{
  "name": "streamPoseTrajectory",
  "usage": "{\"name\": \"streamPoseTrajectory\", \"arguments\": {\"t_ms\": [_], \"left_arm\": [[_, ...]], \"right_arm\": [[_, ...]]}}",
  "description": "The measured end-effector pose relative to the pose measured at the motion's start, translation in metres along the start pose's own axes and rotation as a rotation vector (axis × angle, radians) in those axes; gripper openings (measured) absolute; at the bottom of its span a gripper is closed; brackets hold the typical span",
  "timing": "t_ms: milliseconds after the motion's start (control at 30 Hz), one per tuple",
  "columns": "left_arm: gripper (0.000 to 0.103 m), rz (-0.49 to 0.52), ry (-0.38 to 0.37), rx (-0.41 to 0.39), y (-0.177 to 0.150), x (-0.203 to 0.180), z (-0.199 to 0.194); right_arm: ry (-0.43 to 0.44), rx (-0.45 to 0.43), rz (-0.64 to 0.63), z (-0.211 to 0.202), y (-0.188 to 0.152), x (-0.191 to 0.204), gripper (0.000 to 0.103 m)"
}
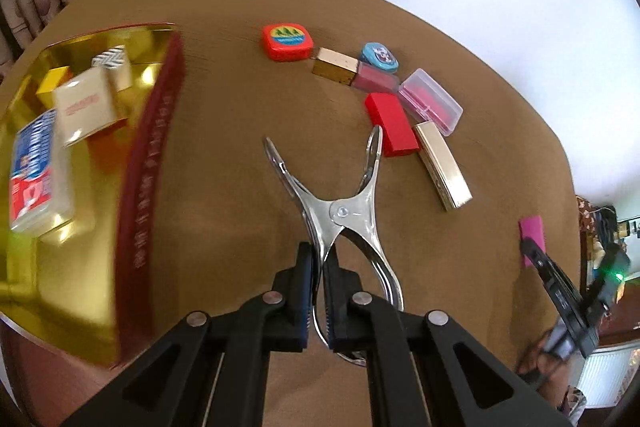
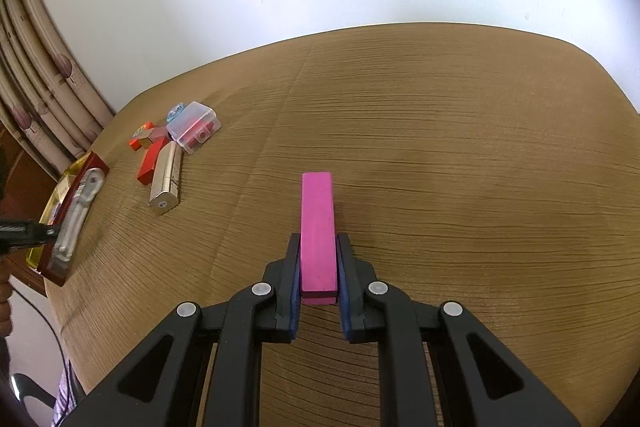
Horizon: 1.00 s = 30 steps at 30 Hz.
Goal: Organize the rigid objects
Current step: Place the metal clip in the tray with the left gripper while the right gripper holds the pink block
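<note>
While left gripper is clamping metal clip, right gripper is squeezing pink block, lengthwise along fingers; box lying left.

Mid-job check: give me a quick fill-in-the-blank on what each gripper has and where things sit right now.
1. The left gripper is shut on a shiny metal ____.
2. The right gripper is shut on a long block coloured ____.
3. The open box with the gold lining lies to the ____ of the left gripper in the left wrist view.
4. The clear plastic case holds something coloured ____.

Missing words: clamp; pink; left; red
</note>
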<state>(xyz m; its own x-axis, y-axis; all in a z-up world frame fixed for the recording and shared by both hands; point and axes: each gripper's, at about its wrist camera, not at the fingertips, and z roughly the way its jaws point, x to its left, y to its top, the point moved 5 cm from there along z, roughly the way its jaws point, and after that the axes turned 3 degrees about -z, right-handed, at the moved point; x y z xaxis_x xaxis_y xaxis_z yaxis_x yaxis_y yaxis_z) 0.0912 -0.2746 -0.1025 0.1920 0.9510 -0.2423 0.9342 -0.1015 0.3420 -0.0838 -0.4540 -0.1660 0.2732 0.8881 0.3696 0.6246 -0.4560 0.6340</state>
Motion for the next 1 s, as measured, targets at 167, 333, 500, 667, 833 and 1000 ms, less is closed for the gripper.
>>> {"name": "streamPoseTrajectory", "arguments": {"t_ms": [167,333,500,667,833,1000], "left_arm": [[0.005,-0.042,0.012,-0.041,0.001,0.034,-0.041],[0.005,-0.076,0.089,-0.091,0.016,0.077,-0.074],[0.005,-0.089,0.166,-0.058,0.032,0.115,-0.053],[0.005,-0.114,0.187,-0.026,0.035,0.139,-0.029],[0.005,-0.134,0.211,-0.014,0.043,0.148,-0.003],[0.006,-0.13,0.249,-0.027,0.055,0.15,0.012]], "right_arm": [[-0.004,0.001,-0.003,0.002,0.0,0.001,0.014],[-0.005,0.002,-0.004,0.003,0.0,0.001,0.014],[-0.007,0.002,-0.005,0.004,0.0,0.001,0.014],[-0.007,0.003,-0.004,0.004,0.0,0.001,0.014],[-0.006,0.004,-0.005,0.004,0.0,0.001,0.014],[-0.006,0.004,-0.004,0.004,0.0,0.001,0.014]]}}
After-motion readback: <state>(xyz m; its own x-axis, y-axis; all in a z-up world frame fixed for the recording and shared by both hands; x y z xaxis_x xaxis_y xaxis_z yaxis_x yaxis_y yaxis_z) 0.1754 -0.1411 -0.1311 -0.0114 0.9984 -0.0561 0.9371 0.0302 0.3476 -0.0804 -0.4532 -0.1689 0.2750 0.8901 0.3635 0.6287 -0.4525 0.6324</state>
